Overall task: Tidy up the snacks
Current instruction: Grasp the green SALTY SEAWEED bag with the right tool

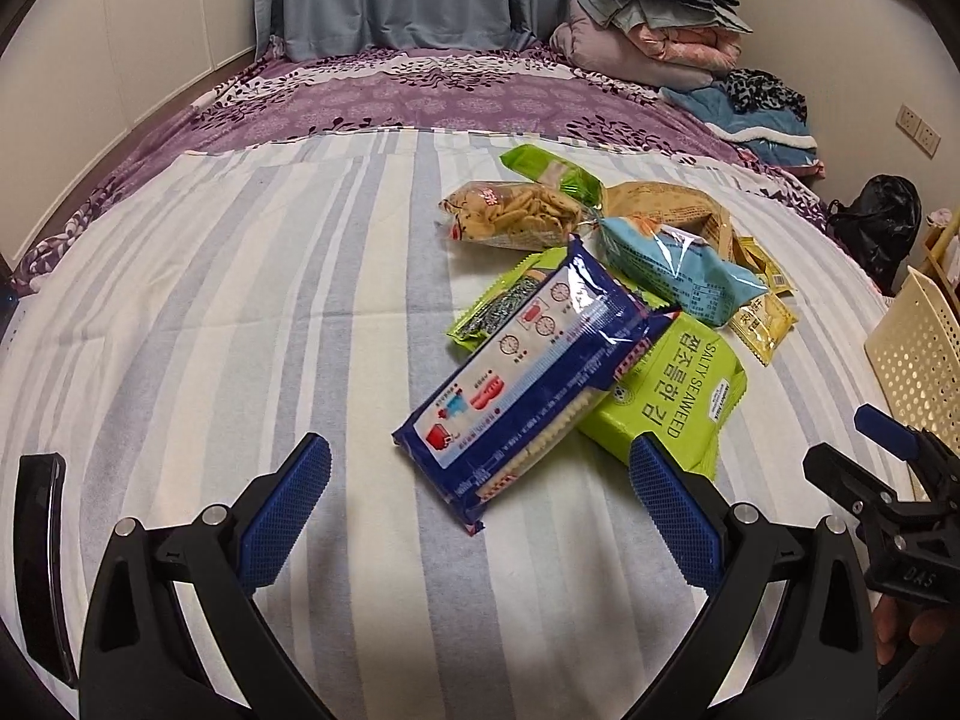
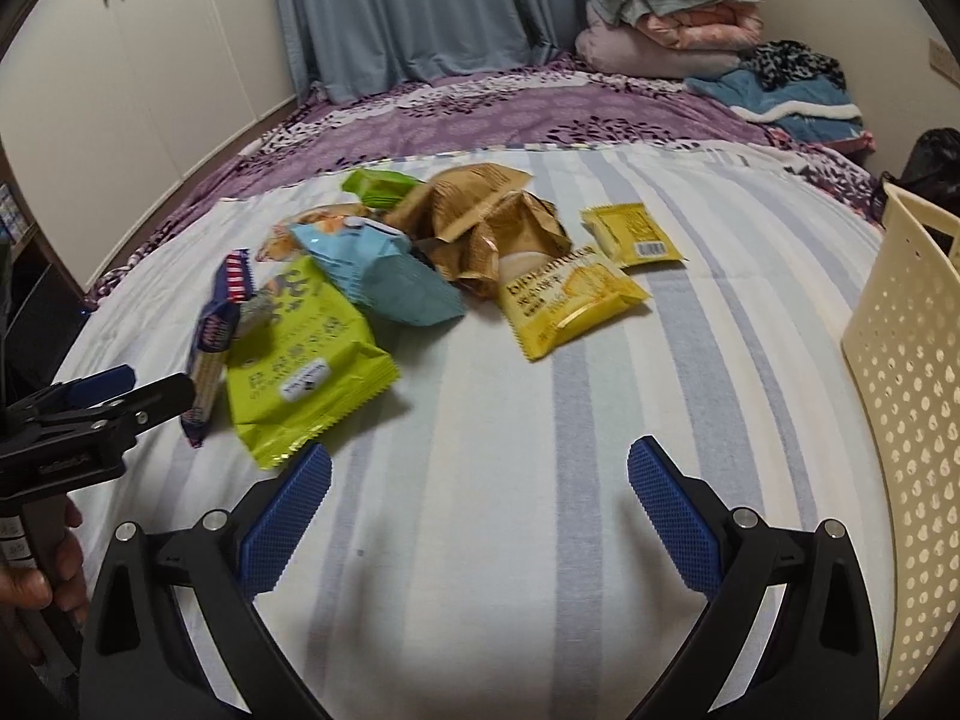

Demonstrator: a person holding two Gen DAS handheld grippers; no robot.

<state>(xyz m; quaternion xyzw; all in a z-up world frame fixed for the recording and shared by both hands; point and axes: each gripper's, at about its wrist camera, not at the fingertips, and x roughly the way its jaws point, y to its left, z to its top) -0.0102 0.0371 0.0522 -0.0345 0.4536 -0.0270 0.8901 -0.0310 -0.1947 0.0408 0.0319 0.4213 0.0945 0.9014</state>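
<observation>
Both grippers hover low over the striped sheet (image 2: 480,540), fingers spread wide, nothing held: left gripper (image 1: 480,510), right gripper (image 2: 480,510). Just past the left one, a navy cracker pack (image 1: 528,378) lies propped on a lime seaweed bag (image 1: 678,396). Farther back lie a light blue bag (image 1: 678,270), yellow packets (image 2: 570,300) and brown wrappers (image 2: 474,222), heaped together. At right stands a cream perforated basket (image 2: 912,360); its interior is not visible. Folded bedding (image 1: 654,24) is stacked at the far end.
</observation>
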